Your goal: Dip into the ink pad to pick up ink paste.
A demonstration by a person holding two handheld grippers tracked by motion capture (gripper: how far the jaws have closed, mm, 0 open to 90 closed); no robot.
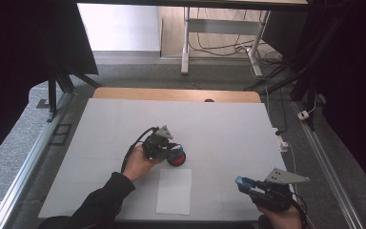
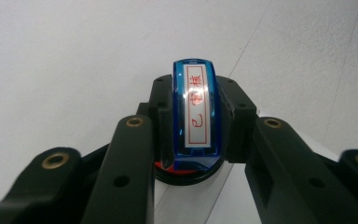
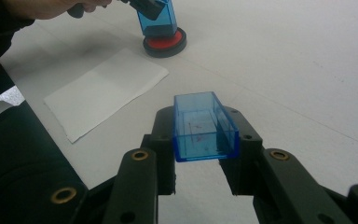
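**Tongs on the stamp, ink pad under it, paper waiting toward the near edge**

My left tongs (image 1: 167,151) are clamped on the blue stamp (image 2: 196,109), jaws pressing its two narrow sides, and right now that stamp sits face-down on the round red ink pad (image 1: 177,158) in the middle of the surface (image 1: 228,129). My right tongs (image 1: 242,183) are parked near the near-right corner, closed on the stamp's clear blue cap (image 3: 204,127), open end up, held clear of the surface.

Here's the relation that matters: the white sheet of paper (image 1: 174,191) lies just beside the pad, on the side toward the near edge, with its long axis running from near edge to far. So from the left tongs the target is a short pull back toward me. The left hand (image 1: 137,164) is plainly the nearer one; the right tongs stand well apart from pad and sheet.

The stamp's printing face is long and narrow, so I reckon I'd want to keep it level as I lift off the pad and set it on the sheet.
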